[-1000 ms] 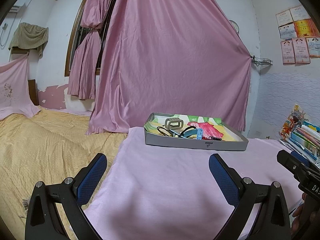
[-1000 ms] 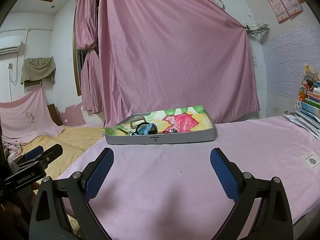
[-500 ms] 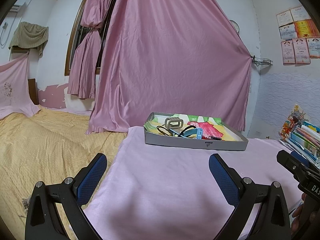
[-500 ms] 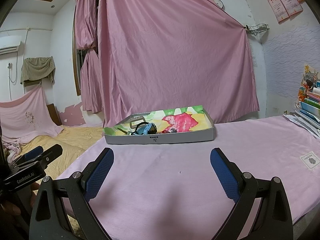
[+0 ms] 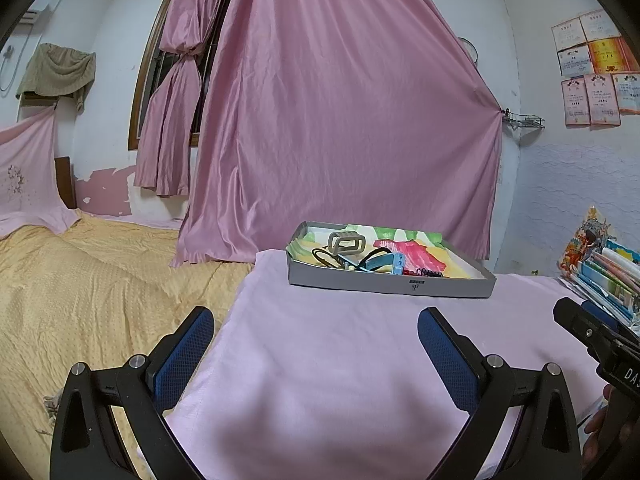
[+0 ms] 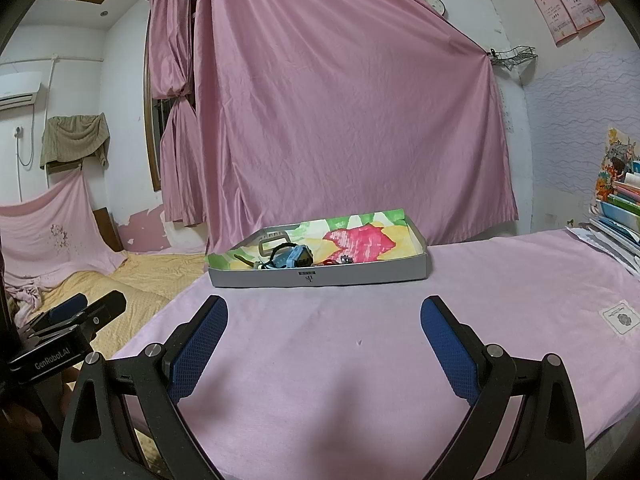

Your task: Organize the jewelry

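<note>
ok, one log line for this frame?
left gripper: open, empty | right gripper: open, empty | tray: on pink cloth, jewelry inside | contact: none

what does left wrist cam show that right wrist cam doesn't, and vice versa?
Left wrist only: the left gripper, open and empty, and a broad stretch of yellow bedspread.

Right wrist only: the right gripper, also open and empty, a wall air conditioner at far left, and a small white label on the sheet.

Both: the grey tray with the flower-print lining, holding the jewelry pile at one end, on the pink sheet; the pink curtain behind it; the book stack; and each view catches the other gripper at its edge.
</note>
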Demonstrator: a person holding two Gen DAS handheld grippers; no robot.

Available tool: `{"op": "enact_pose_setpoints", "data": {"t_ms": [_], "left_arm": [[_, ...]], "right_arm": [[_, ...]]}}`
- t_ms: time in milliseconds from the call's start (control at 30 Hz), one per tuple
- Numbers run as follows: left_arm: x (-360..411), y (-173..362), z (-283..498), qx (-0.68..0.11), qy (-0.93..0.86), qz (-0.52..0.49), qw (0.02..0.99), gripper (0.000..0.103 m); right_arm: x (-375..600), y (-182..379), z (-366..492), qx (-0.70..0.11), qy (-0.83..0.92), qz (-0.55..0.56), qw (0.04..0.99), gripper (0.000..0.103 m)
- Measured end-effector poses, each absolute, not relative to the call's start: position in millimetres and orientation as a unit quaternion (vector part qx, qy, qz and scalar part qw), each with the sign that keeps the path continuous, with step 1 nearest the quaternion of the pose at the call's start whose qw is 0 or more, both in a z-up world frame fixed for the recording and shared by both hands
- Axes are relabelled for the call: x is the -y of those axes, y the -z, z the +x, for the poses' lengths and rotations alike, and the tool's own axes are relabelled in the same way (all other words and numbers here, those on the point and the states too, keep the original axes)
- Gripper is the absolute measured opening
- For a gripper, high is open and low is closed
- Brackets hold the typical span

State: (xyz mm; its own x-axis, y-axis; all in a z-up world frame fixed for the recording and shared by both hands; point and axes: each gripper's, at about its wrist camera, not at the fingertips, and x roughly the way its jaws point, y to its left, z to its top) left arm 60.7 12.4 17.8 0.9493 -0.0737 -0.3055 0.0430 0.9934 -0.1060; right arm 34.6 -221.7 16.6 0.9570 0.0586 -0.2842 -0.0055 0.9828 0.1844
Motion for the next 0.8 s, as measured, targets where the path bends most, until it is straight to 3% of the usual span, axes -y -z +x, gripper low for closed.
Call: {"op": "enact_pose_setpoints", "data": {"t_ms": [800], "left_arm": [[-9.6, -12.8, 63.2, -0.162, 0.032, -0.052, 0.985, 0.102]], "right_arm": [[222.2, -11.5, 33.4, -0.152, -0.015, 0.092, 0.984, 0.095]]}}
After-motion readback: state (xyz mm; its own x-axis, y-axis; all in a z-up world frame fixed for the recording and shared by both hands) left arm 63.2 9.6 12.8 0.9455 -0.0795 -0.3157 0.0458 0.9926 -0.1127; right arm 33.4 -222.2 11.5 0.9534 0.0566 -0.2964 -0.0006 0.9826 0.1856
